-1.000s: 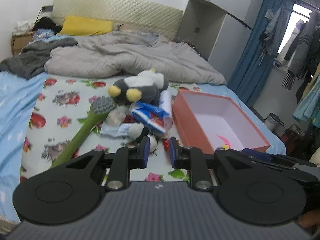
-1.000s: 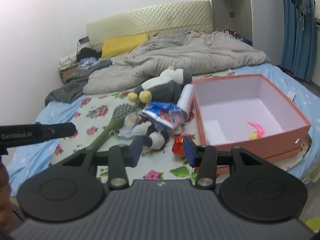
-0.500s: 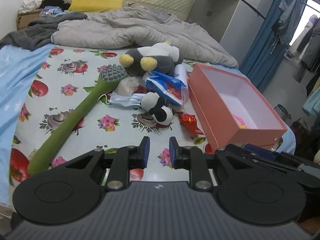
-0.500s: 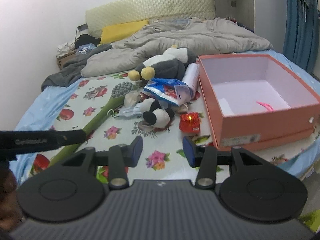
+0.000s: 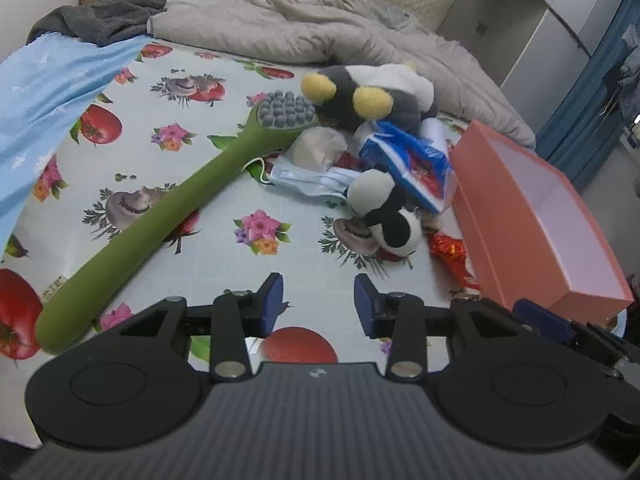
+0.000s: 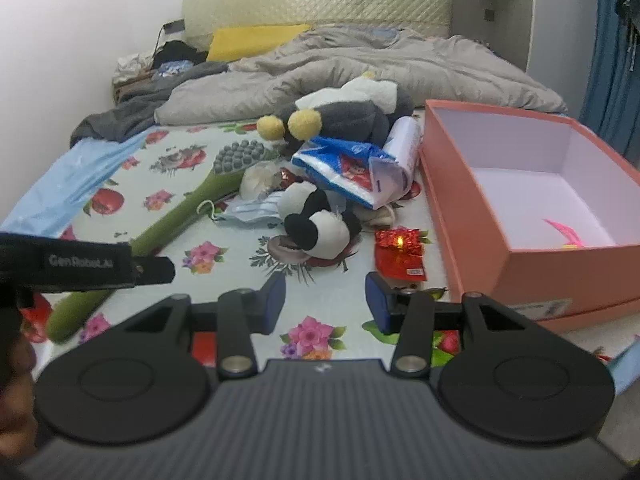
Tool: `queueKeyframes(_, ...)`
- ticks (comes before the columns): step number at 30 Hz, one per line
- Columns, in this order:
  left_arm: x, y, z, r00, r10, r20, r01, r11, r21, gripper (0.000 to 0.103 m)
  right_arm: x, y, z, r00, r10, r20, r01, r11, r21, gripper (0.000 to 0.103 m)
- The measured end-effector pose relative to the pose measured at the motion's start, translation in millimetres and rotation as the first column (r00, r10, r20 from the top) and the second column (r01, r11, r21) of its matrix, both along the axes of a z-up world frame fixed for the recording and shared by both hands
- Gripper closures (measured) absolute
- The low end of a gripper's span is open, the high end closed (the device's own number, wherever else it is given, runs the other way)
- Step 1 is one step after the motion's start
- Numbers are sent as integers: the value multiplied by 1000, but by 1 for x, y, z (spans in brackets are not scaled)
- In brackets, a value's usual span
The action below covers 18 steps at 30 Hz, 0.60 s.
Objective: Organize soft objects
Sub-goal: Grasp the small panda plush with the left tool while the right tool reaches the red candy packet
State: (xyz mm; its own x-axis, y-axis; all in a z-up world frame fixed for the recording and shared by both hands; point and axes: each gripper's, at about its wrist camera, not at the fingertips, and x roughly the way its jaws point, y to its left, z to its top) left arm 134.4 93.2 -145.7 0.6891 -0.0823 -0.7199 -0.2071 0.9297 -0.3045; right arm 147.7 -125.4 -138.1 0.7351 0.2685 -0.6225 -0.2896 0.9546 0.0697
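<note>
A pile lies on the flowered sheet: a grey and white plush (image 5: 384, 92) (image 6: 348, 116) with yellow feet, a small black and white plush (image 5: 386, 216) (image 6: 320, 228), a blue snack bag (image 5: 412, 164) (image 6: 348, 168), a face mask (image 5: 312, 180) and a long green brush (image 5: 176, 208) (image 6: 188, 208). My left gripper (image 5: 318, 304) hangs above the sheet in front of the small plush; its jaws are opening with nothing between them. My right gripper (image 6: 325, 300) stands open and empty, just short of the small plush and a red foil packet (image 6: 400, 248).
An open orange box (image 5: 528, 236) (image 6: 480, 216) sits to the right of the pile with a pink scrap inside. A grey duvet (image 6: 360, 68) and yellow pillow (image 6: 256, 40) lie behind. The left gripper's body (image 6: 80, 264) juts in from the left of the right wrist view.
Both grippers have sunk toward the bed and come closer to the pile. The left jaws have spread wider; the right jaws keep the same gap.
</note>
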Motion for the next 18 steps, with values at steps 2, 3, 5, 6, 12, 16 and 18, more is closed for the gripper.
queueKeyframes(2, 10, 0, -9, 1000, 2, -11, -2, 1000, -7, 58, 9, 3, -8, 1000, 7, -9, -7, 1000, -12, 56)
queueKeyframes(3, 16, 0, -13, 1000, 0, -16, -1, 1000, -23, 57, 14, 5, -11, 1000, 9, -10, -9, 1000, -20, 56)
queueKeyframes(5, 26, 0, -23, 1000, -3, -20, 2, 998, -56, 57, 22, 8, -16, 1000, 16, -2, -16, 999, -38, 56)
queueKeyframes(6, 31, -1, -27, 1000, -4, -25, 2, 998, -68, 57, 27, 10, -19, 1000, 13, 10, -13, 998, -57, 56)
queueKeyframes(12, 73, -7, -50, 999, -25, -47, 16, 983, -184, 48, 52, 14, -38, 998, -9, 68, 21, 984, -177, 56)
queueKeyframes(16, 98, -13, -61, 998, -41, -44, 28, 966, -258, 41, 66, 14, -51, 997, 2, 73, 15, 973, -230, 57)
queueKeyframes(18, 109, -16, -65, 998, -45, -49, 28, 955, -296, 33, 71, 15, -57, 998, 10, 62, 6, 968, -251, 57)
